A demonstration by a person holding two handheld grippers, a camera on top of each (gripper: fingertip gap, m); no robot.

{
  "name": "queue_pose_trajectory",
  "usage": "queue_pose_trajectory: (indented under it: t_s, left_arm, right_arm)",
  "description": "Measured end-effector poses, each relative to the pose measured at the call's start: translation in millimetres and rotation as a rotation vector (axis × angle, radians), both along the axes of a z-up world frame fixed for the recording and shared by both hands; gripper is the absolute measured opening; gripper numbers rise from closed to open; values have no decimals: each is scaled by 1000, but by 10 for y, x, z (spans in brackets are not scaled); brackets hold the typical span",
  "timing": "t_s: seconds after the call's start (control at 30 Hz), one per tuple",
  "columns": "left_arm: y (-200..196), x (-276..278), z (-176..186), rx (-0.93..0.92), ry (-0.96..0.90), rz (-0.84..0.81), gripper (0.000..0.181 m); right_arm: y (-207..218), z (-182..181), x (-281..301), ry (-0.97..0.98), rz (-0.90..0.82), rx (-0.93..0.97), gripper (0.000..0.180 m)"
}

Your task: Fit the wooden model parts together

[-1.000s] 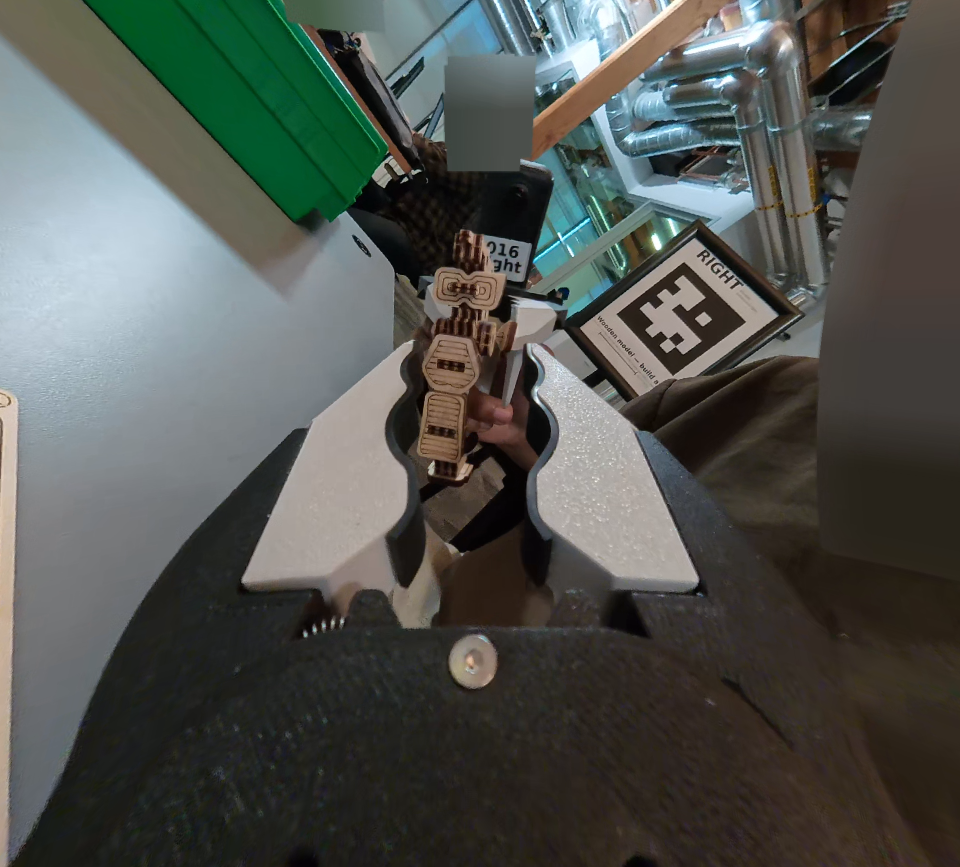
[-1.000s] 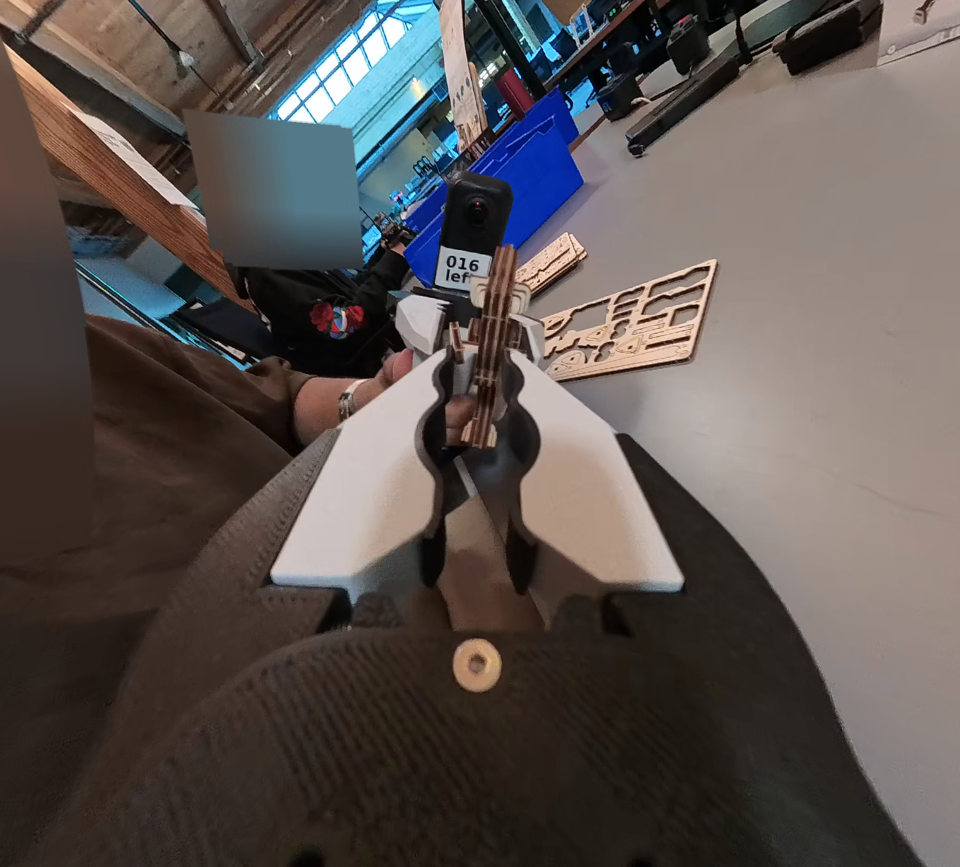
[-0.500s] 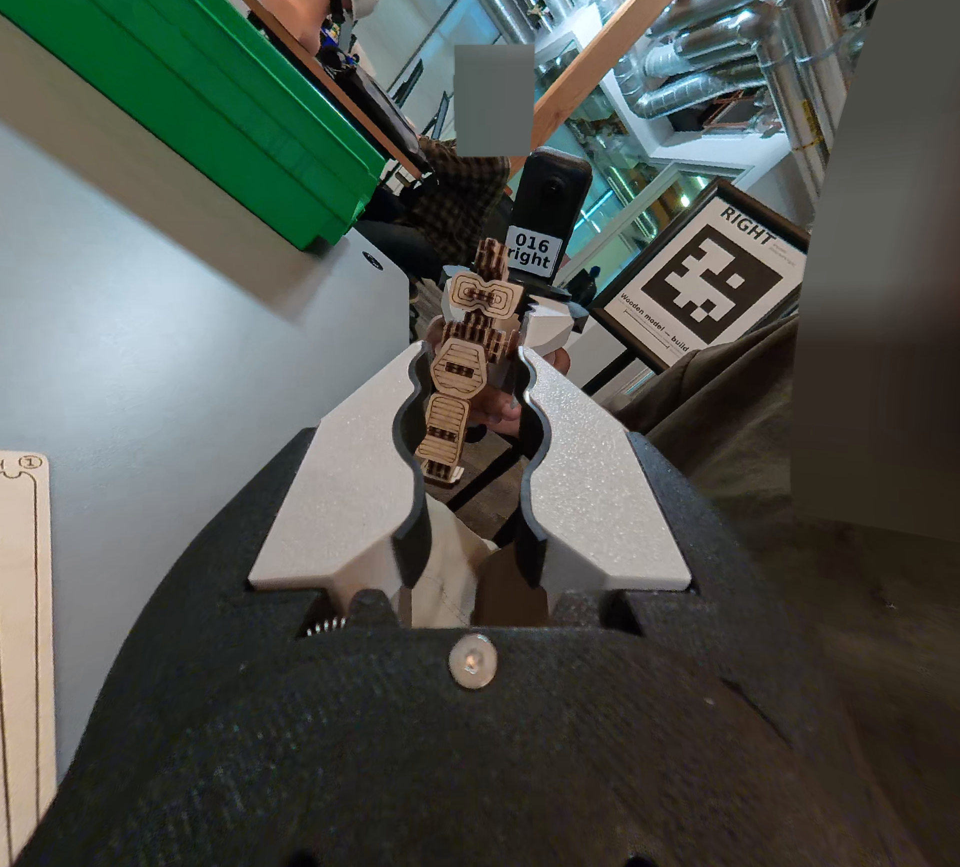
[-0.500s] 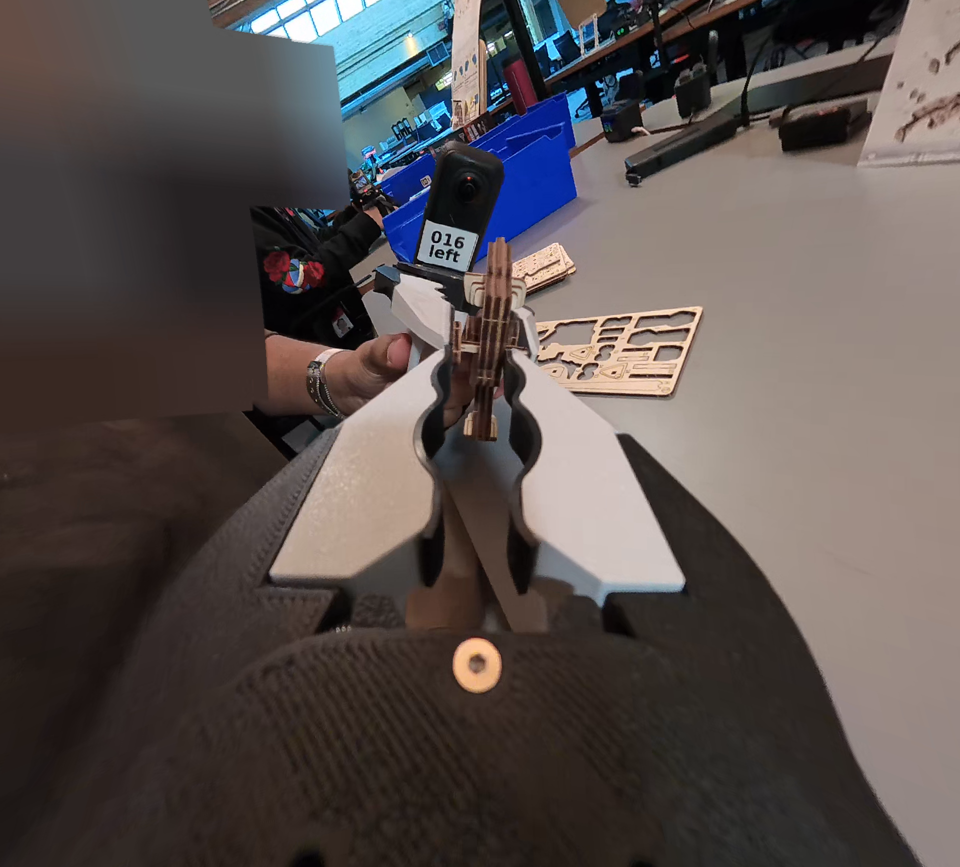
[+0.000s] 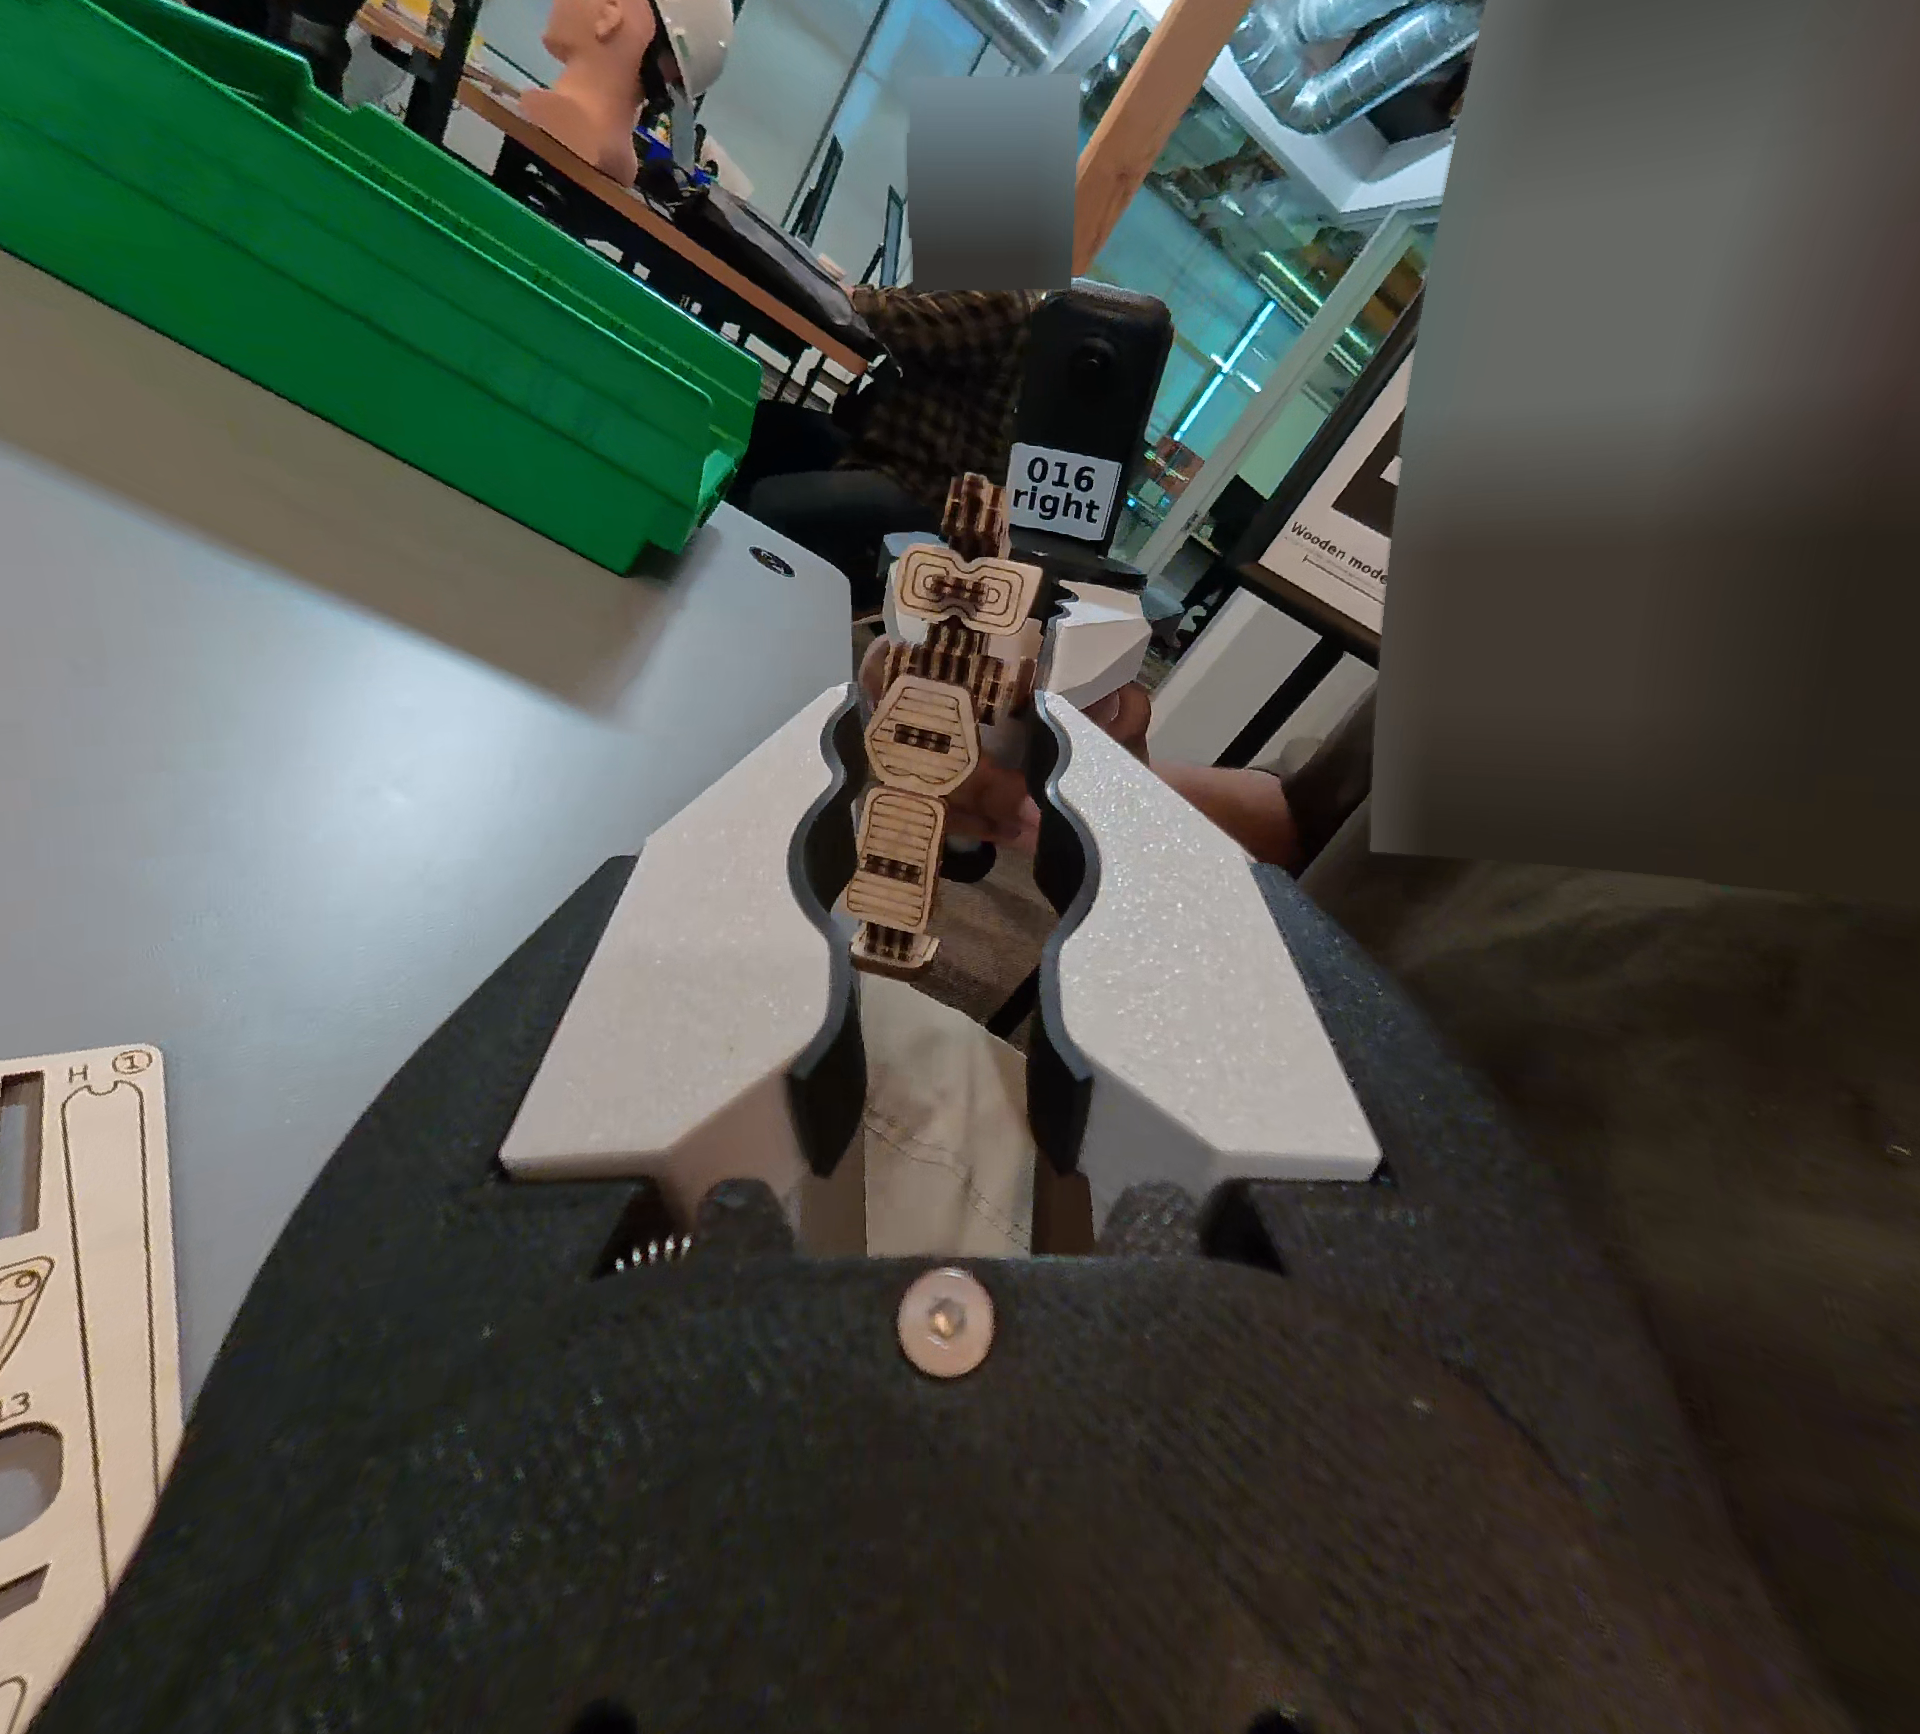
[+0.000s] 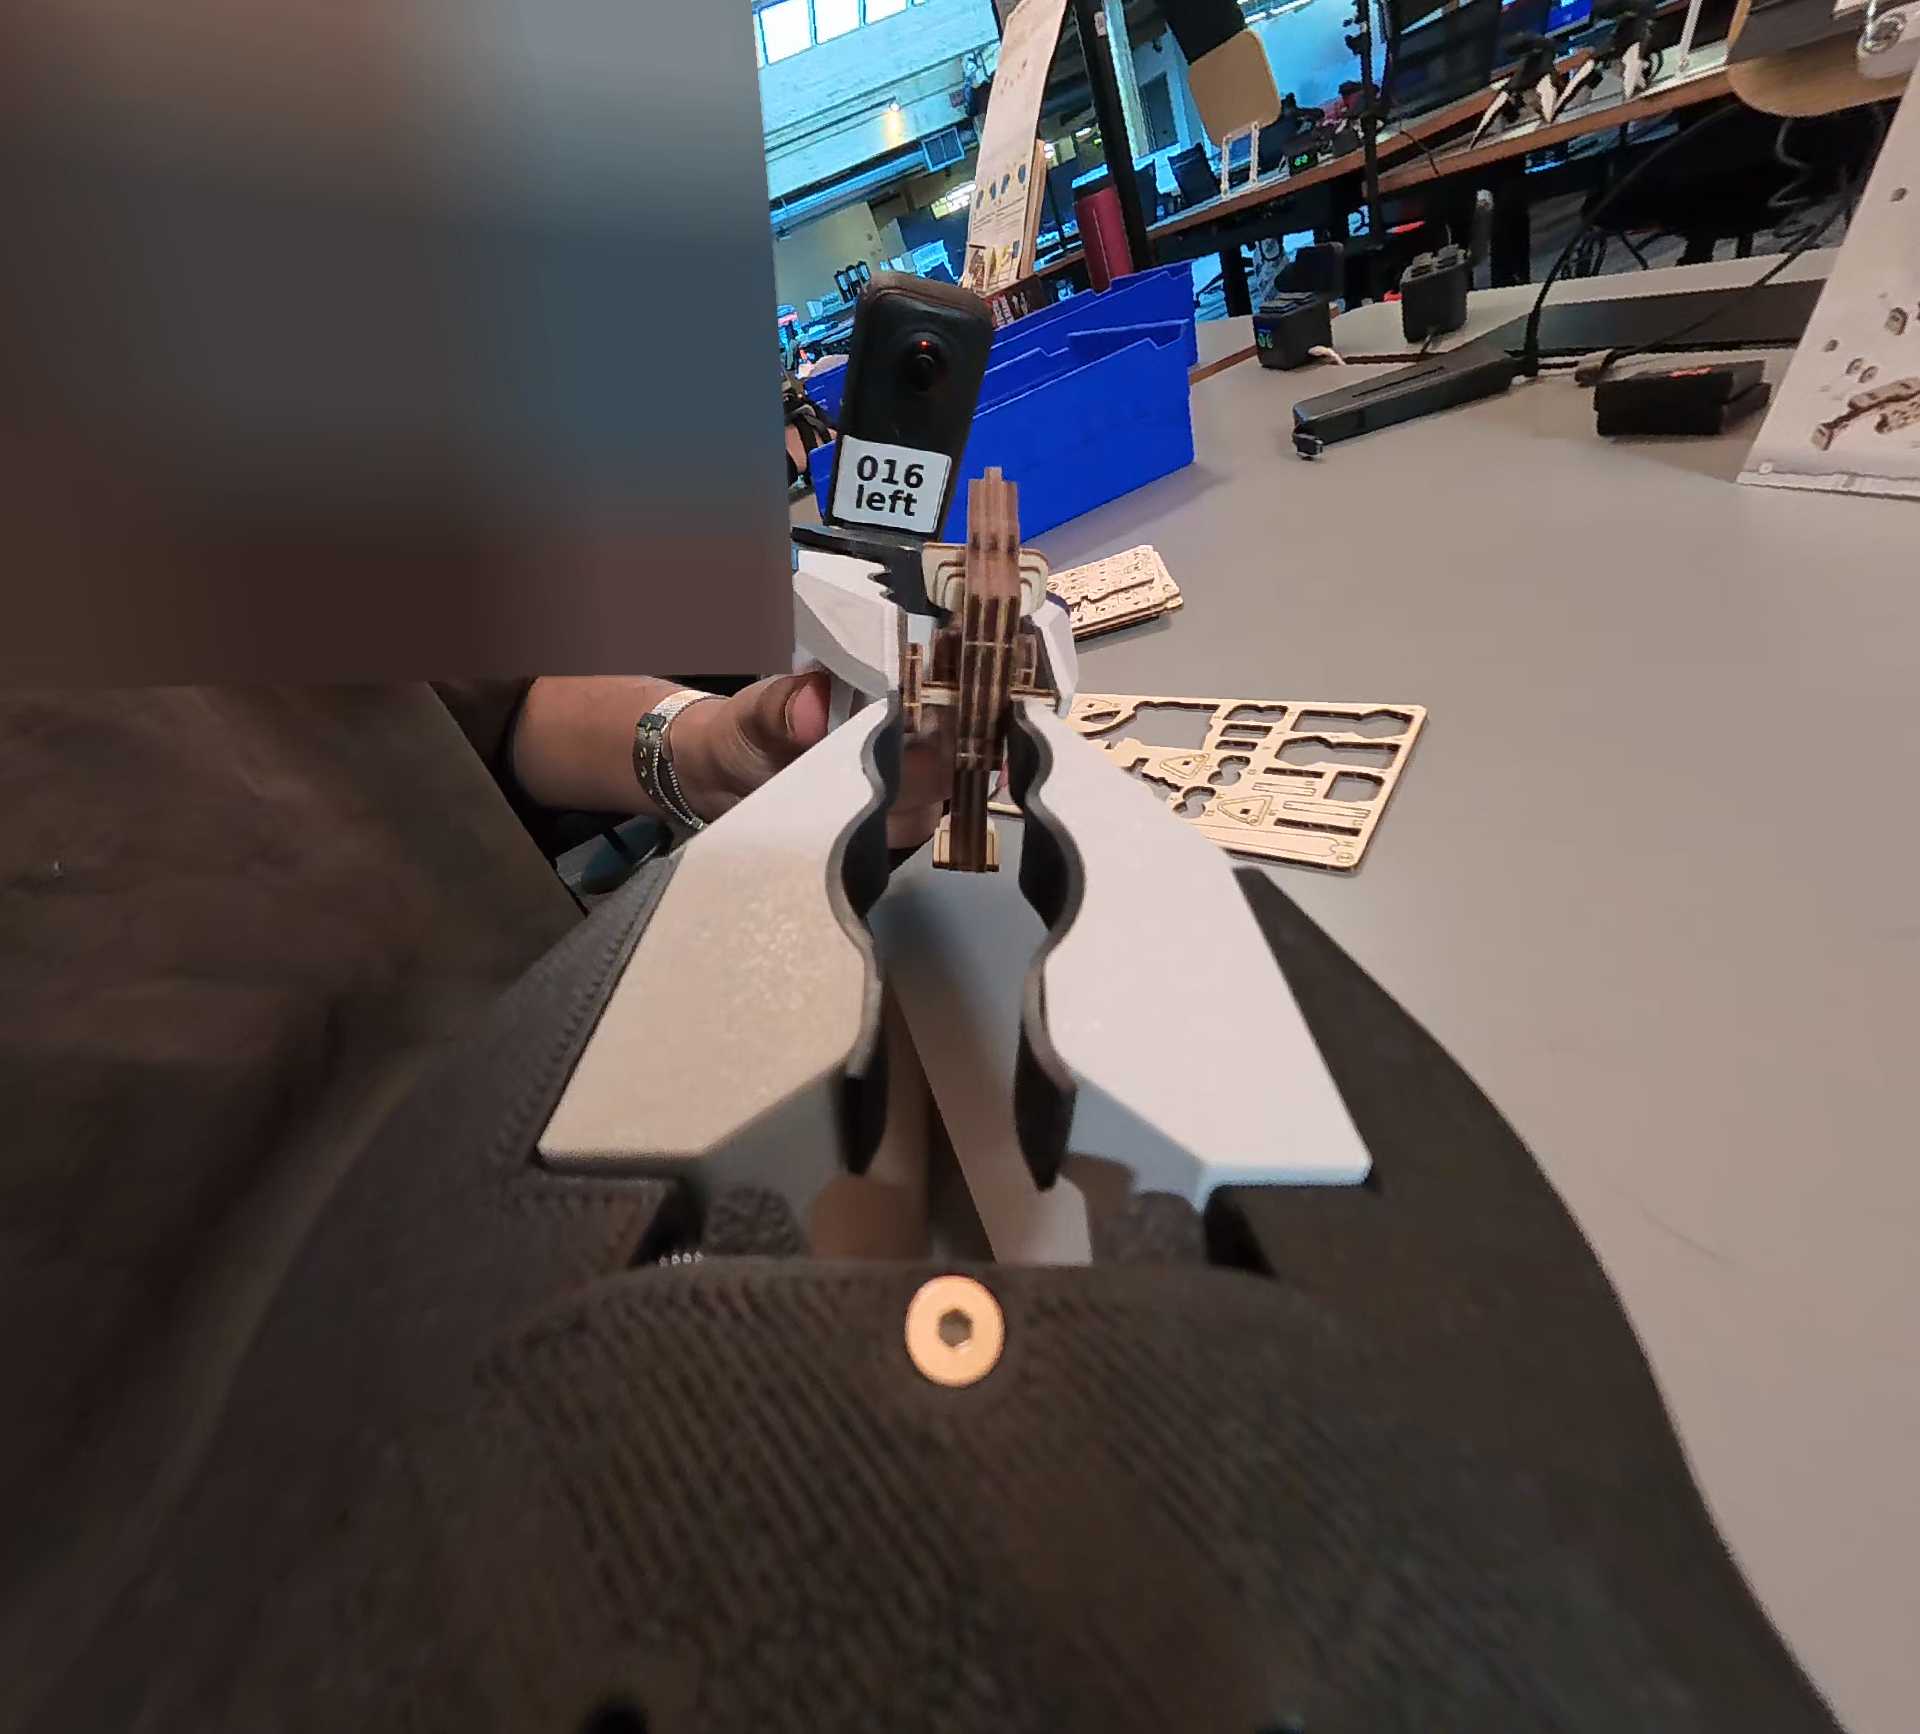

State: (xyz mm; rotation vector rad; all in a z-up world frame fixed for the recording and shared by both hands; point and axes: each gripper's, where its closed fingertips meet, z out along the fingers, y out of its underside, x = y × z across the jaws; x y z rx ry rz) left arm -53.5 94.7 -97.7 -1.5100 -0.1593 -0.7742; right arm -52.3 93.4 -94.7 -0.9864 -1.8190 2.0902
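- Left tongs point(image 5: 940, 718): spread partway, wooden model point(image 5: 925, 749) standing between the tips; contact cannot be told
- Right tongs point(image 6: 948, 728): closed onto the model's layered edge point(image 6: 977, 645), pinching it; model upright, in the air above the grey worktop point(image 6: 1558, 749)
- Punched-out wooden sheet point(image 6: 1247, 775) flat on worktop beyond; blue bin point(image 6: 1081, 427) behind; green bin point(image 5: 343, 261) at left
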Motion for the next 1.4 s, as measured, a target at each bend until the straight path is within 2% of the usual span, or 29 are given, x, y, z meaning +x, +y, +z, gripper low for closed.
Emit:
queue_pose_trajectory:
  t_s: [0.33, 0.93, 1.0, 1.17, 1.4]
  left_arm:
    - [-27, 17, -6, 7, -16, -13, 27]
    - [-17, 5, -45, -9, -51, -18, 27]
    - [-17, 10, -59, -12, -45, -20, 24]
    - [-23, 11, -16, 7, -66, -28, 23]
    - [-22, 27, -12, 20, -61, -33, 21]
  right_arm:
    - [-33, 17, 14, 60, -15, 56, 18]
    - [-20, -22, 5, 51, -29, 87, 18]
    - [-16, -29, 3, 50, -34, 95, 11]
    - [-20, 8, 3, 79, -54, 112, 11]
    - [5, 24, -2, 27, -12, 13, 10]
